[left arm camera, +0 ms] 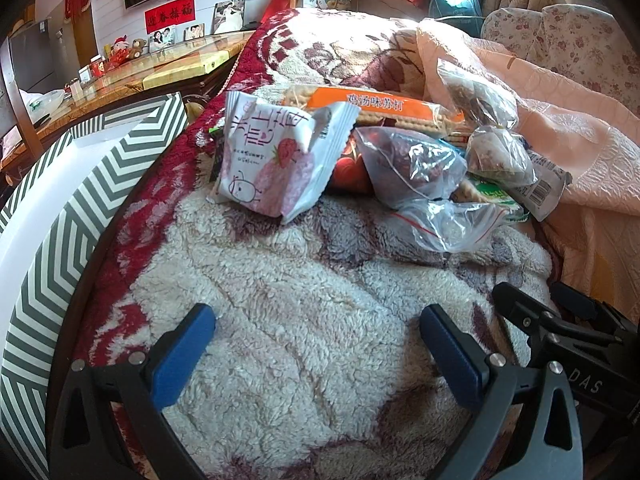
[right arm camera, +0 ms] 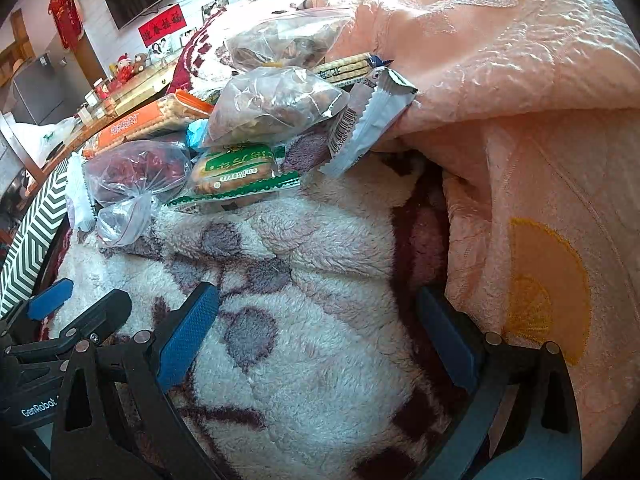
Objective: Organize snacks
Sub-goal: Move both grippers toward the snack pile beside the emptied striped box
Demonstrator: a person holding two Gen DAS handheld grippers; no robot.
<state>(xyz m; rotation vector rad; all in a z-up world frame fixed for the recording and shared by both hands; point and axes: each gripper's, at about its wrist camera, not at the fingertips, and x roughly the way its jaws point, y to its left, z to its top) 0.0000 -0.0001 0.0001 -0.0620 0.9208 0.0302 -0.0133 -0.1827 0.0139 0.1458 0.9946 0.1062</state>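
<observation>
A pile of snacks lies on a fluffy blanket [left arm camera: 304,300]. In the left wrist view a white and pink strawberry packet [left arm camera: 276,156] sits nearest, with an orange cracker pack [left arm camera: 384,108] behind it and clear bags of dark snacks [left arm camera: 412,164] to the right. My left gripper [left arm camera: 316,320] is open and empty, well short of the pile. In the right wrist view a green-wrapped cake [right arm camera: 236,172], clear bags [right arm camera: 276,104] and a silver wrapper [right arm camera: 372,120] lie ahead. My right gripper [right arm camera: 320,300] is open and empty, low over the blanket.
A box with grey and white chevron stripes [left arm camera: 68,216] stands at the left edge of the bed. A peach quilt [right arm camera: 520,100] is bunched up on the right. The right gripper's body [left arm camera: 568,328] shows beside the left one.
</observation>
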